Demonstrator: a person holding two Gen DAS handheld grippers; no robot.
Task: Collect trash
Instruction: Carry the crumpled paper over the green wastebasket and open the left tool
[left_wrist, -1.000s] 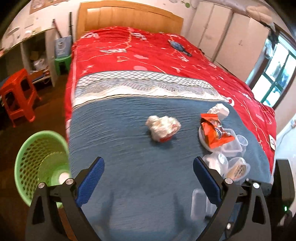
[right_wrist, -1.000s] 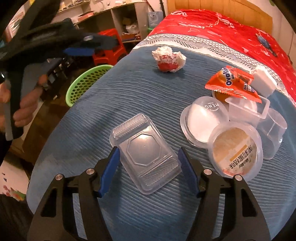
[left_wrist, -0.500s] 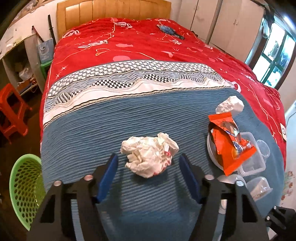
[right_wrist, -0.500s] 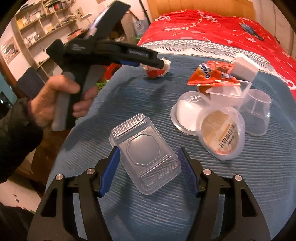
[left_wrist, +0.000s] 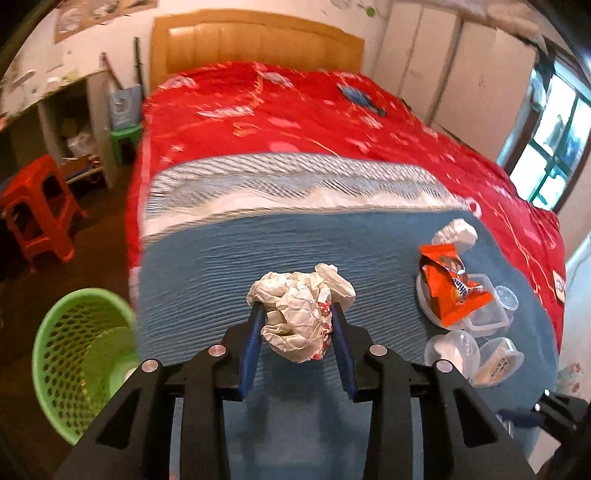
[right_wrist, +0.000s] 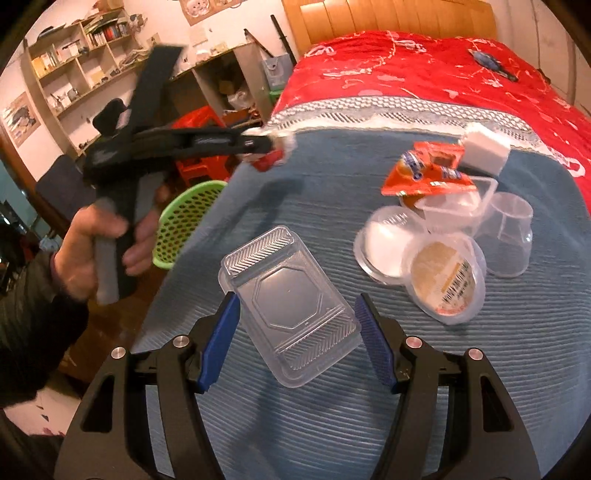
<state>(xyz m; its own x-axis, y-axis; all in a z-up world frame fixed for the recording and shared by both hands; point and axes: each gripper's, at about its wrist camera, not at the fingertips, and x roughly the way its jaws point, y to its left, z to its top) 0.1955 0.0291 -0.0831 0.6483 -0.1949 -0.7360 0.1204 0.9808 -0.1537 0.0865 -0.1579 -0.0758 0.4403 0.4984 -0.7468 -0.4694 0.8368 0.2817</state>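
The left tongs (left_wrist: 297, 325) are clenched on a crumpled paper wad (left_wrist: 301, 310) — white with a red print — pinched between the blue pads and lifted off the blue bedspread (left_wrist: 221, 266). From the right wrist view the same wad (right_wrist: 271, 153) hangs in the air at the tips of the left tongs, above the bed's left edge, with the person's left hand (right_wrist: 99, 243) wrapped round the trigger grip and the tool held roughly level, pointing across the bed. The green basket (left_wrist: 81, 365) stands on the floor just beside that edge, below and to the left; something pale seems to lie in it, too blurred to name.

The right tongs (right_wrist: 295, 336) are released, jaws spread wide either side of a clear plastic tray (right_wrist: 288, 306) lying on the bedspread — not yet gripping it.

By my reading the task is at an early stage: one piece is in hand but not dropped. Still on the bed are the tray, an orange snack wrapper (right_wrist: 428, 175), a white tissue lump (right_wrist: 484, 147), a lidded round tub (right_wrist: 447, 280), a clear cup (right_wrist: 511, 236) and other clear containers clustered together.
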